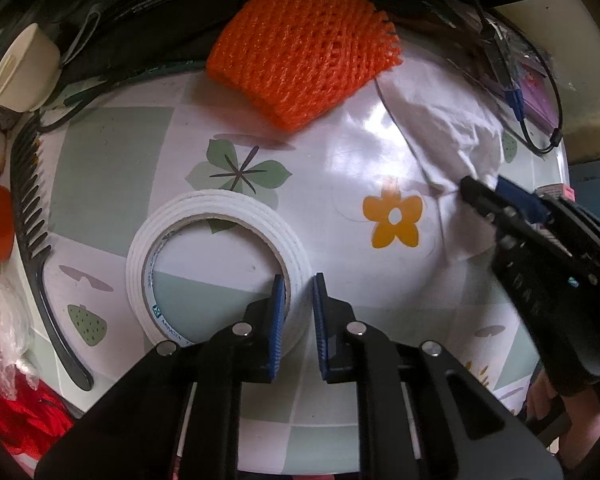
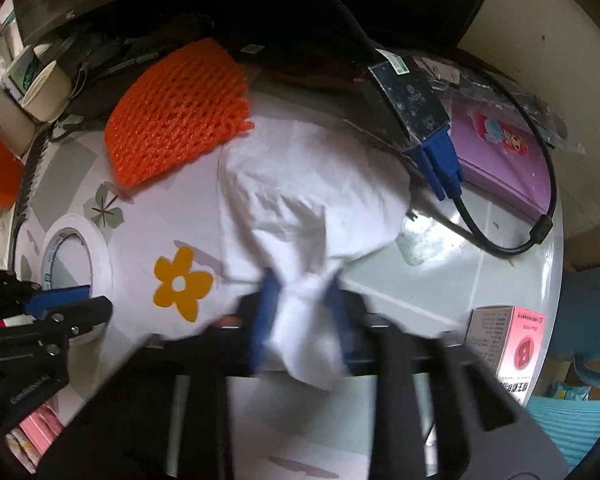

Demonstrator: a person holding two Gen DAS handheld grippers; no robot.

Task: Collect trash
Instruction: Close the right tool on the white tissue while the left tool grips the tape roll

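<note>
While my right claw (image 2: 302, 312) pinches the near edge of the tissue (image 2: 312, 196), low centre of its view, my left claw (image 1: 298, 320) clamps the tape roll's (image 1: 216, 216) wall. Tissue: light, limp, tearable; bunch it. Tape: stiff.

Counter (image 1: 112, 168): round, under a glossy cloth of white and pale green squares printed with leaves, strawberries and yellow flowers; fills the middle of both views.
Wall (image 2: 560, 60): plain cream, scuffed, at the upper right of the right wrist view.
Light: soft daylight, with a bright glare on the cloth right of centre in the left wrist view.
</note>
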